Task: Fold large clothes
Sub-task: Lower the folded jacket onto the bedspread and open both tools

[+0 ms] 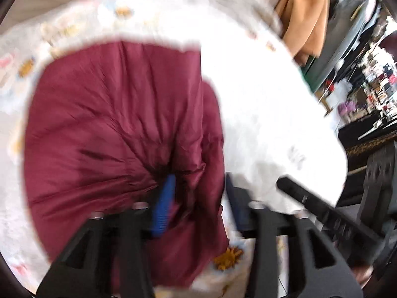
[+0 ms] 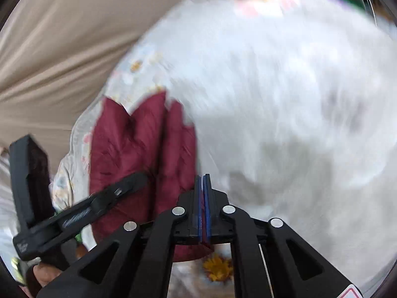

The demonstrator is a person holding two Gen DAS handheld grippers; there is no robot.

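A flower-printed bedsheet point(image 1: 74, 24) covers the surface, with beige cloth point(image 2: 49, 37) behind it and blurred, cluttered shelves point(image 1: 372, 79) off to one side. Both views are smeared by motion. The maroon garment point(image 1: 111, 124) lies bunched ahead of the left gripper point(image 1: 198, 188), whose blue pads stand apart, released; folds of the cloth sit between them, but no pad presses on it. A white garment point(image 2: 285, 99) spreads ahead of the right gripper point(image 2: 203, 181), its details washed out. The right gripper's pads are almost together; a sliver of maroon shows between them, too thin to tell whether it is pinched.
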